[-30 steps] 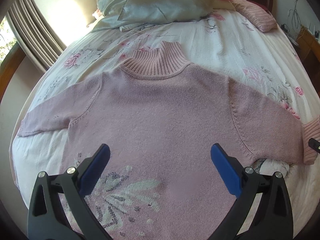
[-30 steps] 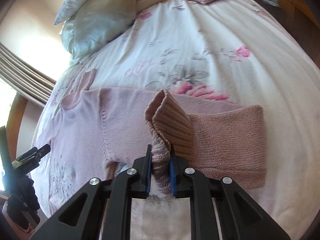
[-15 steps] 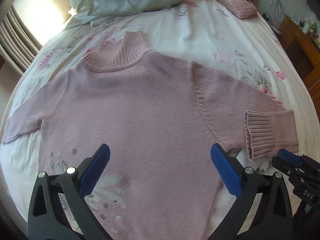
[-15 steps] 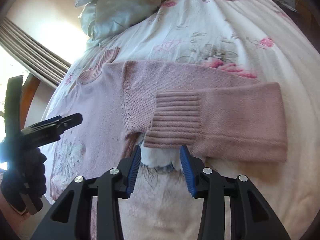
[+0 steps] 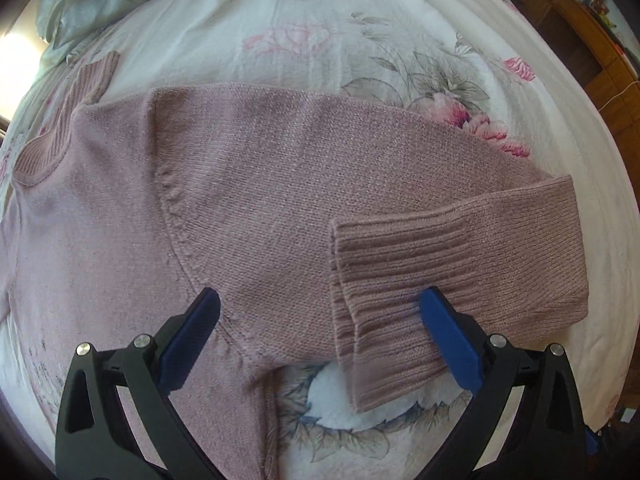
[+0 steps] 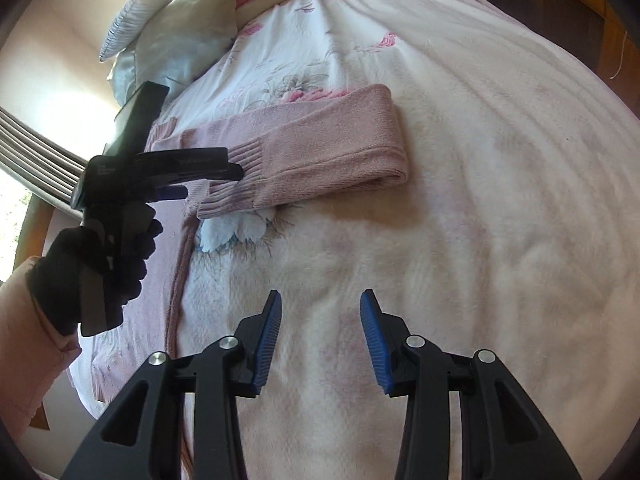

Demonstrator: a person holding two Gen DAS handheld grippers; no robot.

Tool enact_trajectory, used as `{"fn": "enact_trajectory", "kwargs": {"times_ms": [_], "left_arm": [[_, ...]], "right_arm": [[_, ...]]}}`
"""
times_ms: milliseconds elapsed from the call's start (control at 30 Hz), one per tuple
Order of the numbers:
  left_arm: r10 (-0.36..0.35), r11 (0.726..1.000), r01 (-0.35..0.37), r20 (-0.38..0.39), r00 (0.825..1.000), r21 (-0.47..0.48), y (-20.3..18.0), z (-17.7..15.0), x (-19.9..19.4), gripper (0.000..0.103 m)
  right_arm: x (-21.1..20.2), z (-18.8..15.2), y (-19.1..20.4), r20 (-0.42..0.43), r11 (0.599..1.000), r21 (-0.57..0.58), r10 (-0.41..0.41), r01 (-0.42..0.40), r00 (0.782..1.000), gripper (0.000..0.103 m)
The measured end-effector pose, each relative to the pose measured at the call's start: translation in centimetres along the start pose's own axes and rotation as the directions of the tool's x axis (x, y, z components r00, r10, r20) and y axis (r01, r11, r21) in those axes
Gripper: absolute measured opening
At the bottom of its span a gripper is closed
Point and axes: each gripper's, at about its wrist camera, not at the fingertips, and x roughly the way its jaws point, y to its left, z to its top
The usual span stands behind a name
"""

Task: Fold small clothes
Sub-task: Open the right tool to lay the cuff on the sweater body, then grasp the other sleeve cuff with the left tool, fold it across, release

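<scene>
The pink knitted turtleneck sweater [image 5: 248, 200] lies flat on the floral bed cover [image 6: 460, 160], its ribbed cuff [image 5: 400, 280] doubled back over the sleeve, probably to shorten it, while left gripper [image 5: 320, 344] and right gripper [image 6: 320, 320] hover with fingers wide, holding nothing.

left gripper [image 5: 318, 326]: black plastic arms with triangular cut-outs, silver round screw heads at pivots, smooth blue pads [image 5: 450, 346] on fingers. right gripper [image 6: 320, 338]: same black frame, silver screws, blue pads [image 6: 267, 342] finely ribbed. left hand [image 6: 96, 272]: black knit glove, pale pink sleeve [image 6: 28, 360] at wrist. small white lettering on black body of left gripper, unreadable.
</scene>
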Motion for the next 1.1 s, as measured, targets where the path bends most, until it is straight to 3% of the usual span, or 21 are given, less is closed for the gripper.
{"fn": "enact_trajectory", "kwargs": {"times_ms": [67, 133, 233, 267, 333, 467, 600, 733, 900, 1100], "left_arm": [[-0.024, 1.000, 0.024, 0.009, 1.000, 0.011, -0.9, -0.2, -0.2, 0.093], [-0.053, 0.998, 0.053, 0.007, 0.999, 0.028, -2.0, -0.4, -0.4, 0.064], [-0.057, 0.997, 0.056, 0.022, 0.998, 0.043, -2.9, -0.5, -0.9, 0.048], [-0.067, 0.997, 0.066, 0.033, 0.997, 0.039, -2.9, -0.4, -1.1, 0.034], [-0.131, 0.991, 0.130, 0.047, 0.990, 0.012, -2.3, -0.3, -1.9, 0.016], [-0.211, 0.976, 0.216, 0.131, 0.969, -0.029, -0.1, -0.5, -5.1, 0.012], [-0.239, 0.964, 0.259, 0.216, 0.947, -0.067, 3.7, -1.2, -8.8, 0.012], [-0.195, 0.969, 0.230, 0.287, 0.938, -0.092, 8.2, -0.6, -11.7, 0.012], [-0.100, 0.974, 0.157, 0.317, 0.943, -0.160, 14.7, -0.9, -13.5, 0.011], [-0.002, 0.961, 0.096, 0.341, 0.940, -0.260, 23.4, -1.6, -15.5, 0.011]], "right_arm": [[0.0, -0.3, -0.4, 0.002, 1.000, 0.017, -0.003, 0.003, 1.000, 0.043], [0.2, -0.5, -0.9, 0.000, 0.999, 0.042, -0.004, 0.004, 1.000, 0.043], [0.5, -0.6, -1.1, 0.000, 0.997, 0.075, 0.002, -0.002, 1.000, 0.043], [0.5, -0.6, -1.0, 0.002, 0.997, 0.079, 0.003, -0.003, 1.000, 0.043], [0.5, -0.5, -0.6, 0.005, 0.997, 0.075, 0.001, -0.001, 1.000, 0.043], [0.5, -0.4, -0.2, 0.009, 0.997, 0.076, -0.008, 0.007, 1.000, 0.043], [0.7, -0.1, 0.3, 0.015, 0.996, 0.087, -0.010, 0.009, 1.000, 0.044], [1.1, 0.5, 1.6, 0.018, 0.997, 0.073, -0.005, 0.004, 1.000, 0.044], [2.0, 1.6, 4.4, 0.016, 0.999, 0.039, 0.011, -0.012, 1.000, 0.044], [3.4, 3.3, 8.6, 0.014, 0.999, -0.023, 0.036, -0.036, 0.999, 0.044]]}}
